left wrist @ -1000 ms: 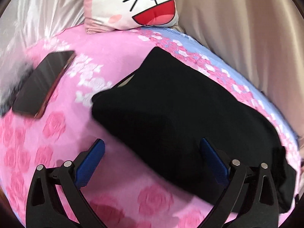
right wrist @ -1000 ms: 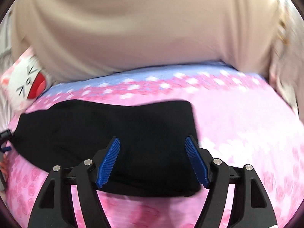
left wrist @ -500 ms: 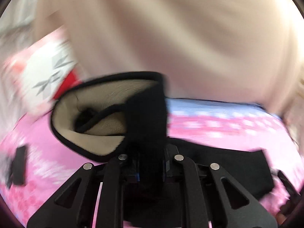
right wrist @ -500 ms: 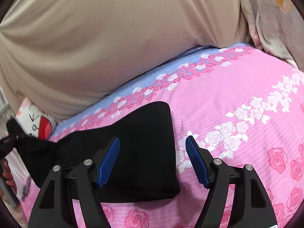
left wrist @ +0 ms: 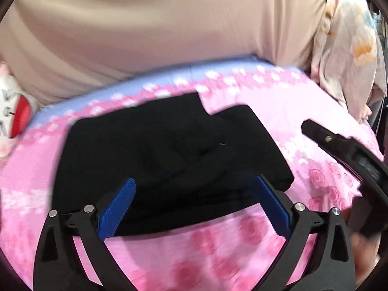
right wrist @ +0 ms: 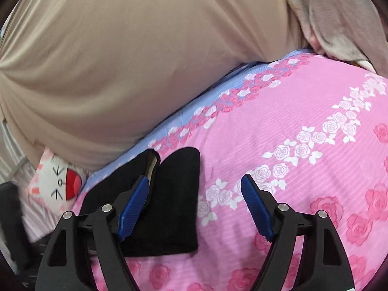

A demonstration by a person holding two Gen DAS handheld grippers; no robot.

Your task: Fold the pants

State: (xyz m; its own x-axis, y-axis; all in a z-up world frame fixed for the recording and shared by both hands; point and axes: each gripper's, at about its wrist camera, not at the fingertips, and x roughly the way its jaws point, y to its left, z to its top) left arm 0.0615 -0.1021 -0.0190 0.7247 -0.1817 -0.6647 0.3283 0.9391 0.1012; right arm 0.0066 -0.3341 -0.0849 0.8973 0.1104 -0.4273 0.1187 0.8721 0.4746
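Change since the earlier frames: the left claw (left wrist: 194,208), which half a second ago was clamped on a lifted end of the black pants showing a pale lining, has let go and its jaws are opening wide with nothing pressed between the pads; the carried end now lies over the rest of the garment.

Bed (right wrist: 303,101): pink cover with rose print and a blue band along the far edge. It carries everything below.

Beige cloth (right wrist: 121,60): a large drape or cushion behind the bed; which of the two cannot be told.

Black pants (left wrist: 169,150): folded into a thick bundle near the middle of the bed, upper layer askew, one corner jutting toward the far edge. In the right wrist view a slit of pale lining shows between the layers.

Cartoon-face pillow (right wrist: 60,184): at the left end of the bed, apart from the pants.

Right claw (right wrist: 194,206): jaws opening, empty; the left pad hangs over the pants, the right pad over bare cover.

Step in hand: one fold just laid and released. Judged next: the skewed upper layer wants squaring with the lower edges, then a further fold if a smaller bundle is meant.

Writing: none legible; marks on the other claw's body at the right of the left wrist view are too blurred to read.
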